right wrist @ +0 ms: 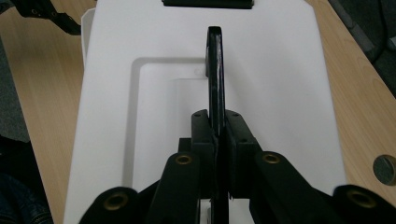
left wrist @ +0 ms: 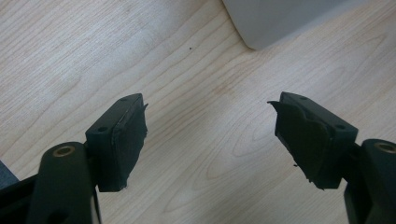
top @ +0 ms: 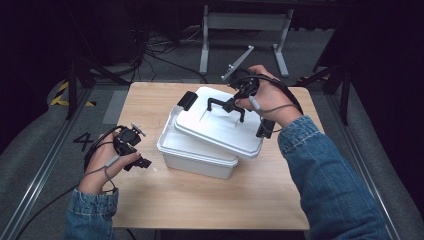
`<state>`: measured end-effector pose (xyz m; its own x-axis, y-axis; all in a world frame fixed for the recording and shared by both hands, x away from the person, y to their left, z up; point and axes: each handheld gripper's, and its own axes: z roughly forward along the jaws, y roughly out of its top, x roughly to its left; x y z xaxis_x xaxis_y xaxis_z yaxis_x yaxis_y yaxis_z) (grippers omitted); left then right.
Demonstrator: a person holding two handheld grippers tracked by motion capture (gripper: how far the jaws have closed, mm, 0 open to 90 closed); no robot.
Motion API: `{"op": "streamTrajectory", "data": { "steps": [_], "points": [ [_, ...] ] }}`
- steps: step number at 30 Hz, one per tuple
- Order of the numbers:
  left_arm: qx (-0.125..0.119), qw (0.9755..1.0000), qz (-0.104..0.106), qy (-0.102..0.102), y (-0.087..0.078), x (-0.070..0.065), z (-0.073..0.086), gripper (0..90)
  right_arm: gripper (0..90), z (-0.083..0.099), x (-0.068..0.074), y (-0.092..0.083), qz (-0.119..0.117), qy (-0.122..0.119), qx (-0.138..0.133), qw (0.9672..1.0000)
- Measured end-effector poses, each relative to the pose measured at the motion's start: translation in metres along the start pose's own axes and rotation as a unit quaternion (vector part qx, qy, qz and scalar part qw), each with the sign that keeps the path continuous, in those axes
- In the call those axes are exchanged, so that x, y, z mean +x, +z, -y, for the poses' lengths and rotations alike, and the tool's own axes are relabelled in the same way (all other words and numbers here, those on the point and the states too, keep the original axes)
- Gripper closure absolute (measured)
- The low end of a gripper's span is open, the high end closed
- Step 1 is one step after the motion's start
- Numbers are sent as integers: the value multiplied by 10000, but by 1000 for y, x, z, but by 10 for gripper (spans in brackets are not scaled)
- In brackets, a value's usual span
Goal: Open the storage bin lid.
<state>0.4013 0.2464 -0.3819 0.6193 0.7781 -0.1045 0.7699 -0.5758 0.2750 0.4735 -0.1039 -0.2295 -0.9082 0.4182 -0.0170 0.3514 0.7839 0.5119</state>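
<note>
The lid (top: 220,125) sits askew on the box (top: 197,157), its handle (right wrist: 215,74) clenched by the right tool (right wrist: 217,135). The left tool (left wrist: 210,135) rests released on the bench (top: 200,200). Next move likely requires aligning the lid.

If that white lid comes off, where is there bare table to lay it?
Bare wood lies along the near edge of the wooden table, in front of the white plastic box. Its middle is crowded by the box and white lid.
</note>
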Motion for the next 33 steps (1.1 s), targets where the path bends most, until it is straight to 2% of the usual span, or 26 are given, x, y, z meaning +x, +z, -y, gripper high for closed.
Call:
{"op": "streamTrajectory", "data": {
  "steps": [9,14,16,19,24,33],
  "points": [
    [36,10000,-26,7,1,0,0,259,844,34,-20,-23,229,374,-19,9990],
    [55,10000,-23,3,2,0,0,258,844,57,-34,-36,399,660,-23,9970],
    [55,10000,-15,-8,2,0,0,259,844,61,-36,-37,395,730,-42,9965],
    [55,10000,-15,-47,2,1,2,259,843,77,-45,-45,494,953,-43,9942],
    [83,10000,-18,-40,3,3,3,257,844,91,-53,-49,617,1142,-25,9915],
    [71,9999,-4,-106,3,4,4,255,844,122,-73,-51,860,1579,50,9837]
  ]
}}
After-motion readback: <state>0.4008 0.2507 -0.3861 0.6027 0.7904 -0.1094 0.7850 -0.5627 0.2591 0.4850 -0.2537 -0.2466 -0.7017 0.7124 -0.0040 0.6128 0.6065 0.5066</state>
